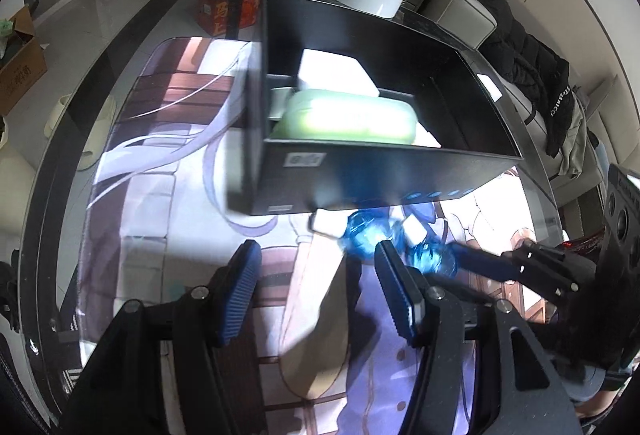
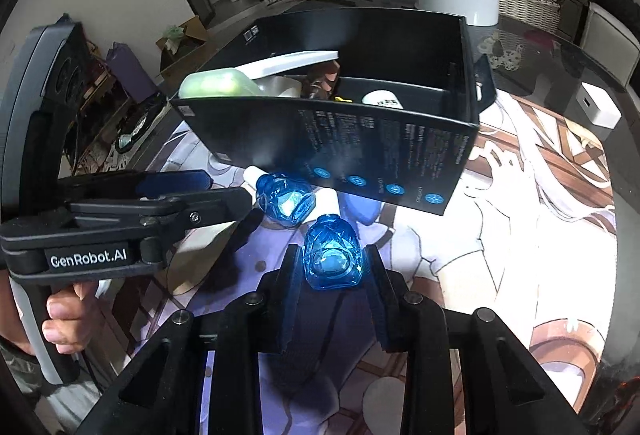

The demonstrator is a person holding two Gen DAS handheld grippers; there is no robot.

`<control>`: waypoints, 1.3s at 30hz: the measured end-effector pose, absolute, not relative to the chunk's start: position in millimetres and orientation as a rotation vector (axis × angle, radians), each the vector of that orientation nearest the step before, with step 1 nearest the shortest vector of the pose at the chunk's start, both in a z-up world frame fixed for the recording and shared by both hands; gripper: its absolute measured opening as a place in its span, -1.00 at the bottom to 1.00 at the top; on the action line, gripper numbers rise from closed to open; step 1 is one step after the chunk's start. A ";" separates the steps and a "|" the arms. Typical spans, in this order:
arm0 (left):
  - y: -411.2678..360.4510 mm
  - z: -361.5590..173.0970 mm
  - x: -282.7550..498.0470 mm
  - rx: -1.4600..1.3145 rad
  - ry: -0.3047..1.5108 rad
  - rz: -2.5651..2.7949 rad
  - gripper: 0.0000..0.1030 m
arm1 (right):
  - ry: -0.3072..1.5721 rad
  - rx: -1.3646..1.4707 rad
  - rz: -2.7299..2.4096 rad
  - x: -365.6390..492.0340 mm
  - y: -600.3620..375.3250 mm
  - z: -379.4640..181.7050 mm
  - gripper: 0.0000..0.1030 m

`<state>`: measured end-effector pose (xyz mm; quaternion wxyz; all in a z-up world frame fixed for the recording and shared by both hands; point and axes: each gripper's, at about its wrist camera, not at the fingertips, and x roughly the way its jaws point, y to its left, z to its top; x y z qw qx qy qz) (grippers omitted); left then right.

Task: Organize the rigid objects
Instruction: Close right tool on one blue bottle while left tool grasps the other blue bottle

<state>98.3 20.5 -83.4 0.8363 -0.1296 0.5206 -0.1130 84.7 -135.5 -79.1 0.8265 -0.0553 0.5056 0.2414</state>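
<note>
Two faceted blue bottles (image 2: 332, 261) – glassy, white-capped, matte black box (image 2: 360, 151) behind

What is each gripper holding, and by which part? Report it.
The right gripper clamps a blue glass bottle by its body sides. The left gripper is open, holding nothing; the other blue bottle lies unheld.

The right gripper (image 2: 332, 263) points steeply down with its jaws pressed on either side of a blue bottle (image 2: 331, 261). The left gripper (image 1: 316, 291), angled down too, stands open and empty; a bare hand (image 2: 66, 319) wraps its handle.
</note>
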 end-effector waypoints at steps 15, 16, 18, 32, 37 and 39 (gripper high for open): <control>6.5 -82.7 104.4 -0.241 1.097 -0.222 0.31 | 1.096 -0.149 0.523 72.3 -129.2 -82.3 -0.40; 3.2 -82.5 104.2 -0.223 1.098 -0.221 0.27 | 1.095 -0.148 0.516 72.4 -130.5 -82.5 -0.40; -3.2 -82.0 102.5 -0.193 1.102 -0.227 0.20 | 1.096 -0.152 0.514 73.1 -131.8 -82.1 -0.40; -24.2 -79.3 66.8 -0.032 1.117 -0.331 -0.31 | 1.118 -0.166 0.526 58.7 -140.9 -82.5 -0.40; -16.8 -79.1 57.2 -0.036 1.112 -0.345 0.01 | 1.123 -0.172 0.506 50.8 -142.3 -82.2 -0.35; -13.8 -79.5 58.1 -0.054 1.109 -0.349 0.06 | 1.114 -0.164 0.472 51.9 -143.9 -82.3 -0.14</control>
